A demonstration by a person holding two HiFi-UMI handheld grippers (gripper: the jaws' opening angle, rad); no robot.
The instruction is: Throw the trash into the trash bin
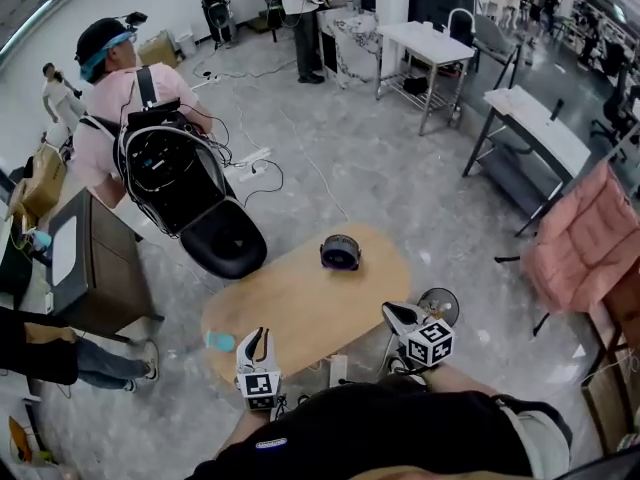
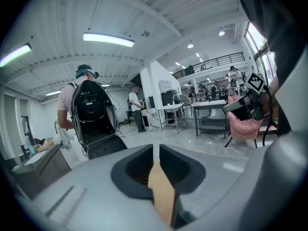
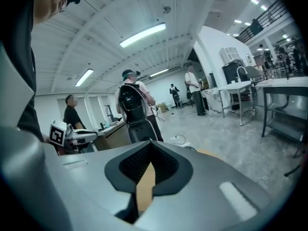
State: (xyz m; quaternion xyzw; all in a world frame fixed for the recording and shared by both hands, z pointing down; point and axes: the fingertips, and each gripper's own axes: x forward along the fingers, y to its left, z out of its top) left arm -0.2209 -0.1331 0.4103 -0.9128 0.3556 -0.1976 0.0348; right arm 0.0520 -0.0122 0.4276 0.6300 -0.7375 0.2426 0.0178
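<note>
An oval wooden table (image 1: 300, 308) stands in front of me. On its far part sits a dark round container with a purple rim (image 1: 340, 252). A small teal object (image 1: 220, 341) lies at the table's near left edge. My left gripper (image 1: 255, 334) hovers just right of the teal object, its jaws together with nothing between them (image 2: 155, 150). My right gripper (image 1: 389, 311) hangs over the table's near right edge, shut and empty (image 3: 151, 146). Both point out across the room, well above the tabletop.
A round grey thing (image 1: 438, 306) stands on the floor by the table's right end. A person with a black backpack rig (image 1: 165, 163) stands beyond a black chair (image 1: 225, 240) at the left. A pink chair (image 1: 585, 243) is at the right, metal tables (image 1: 430, 48) at the back.
</note>
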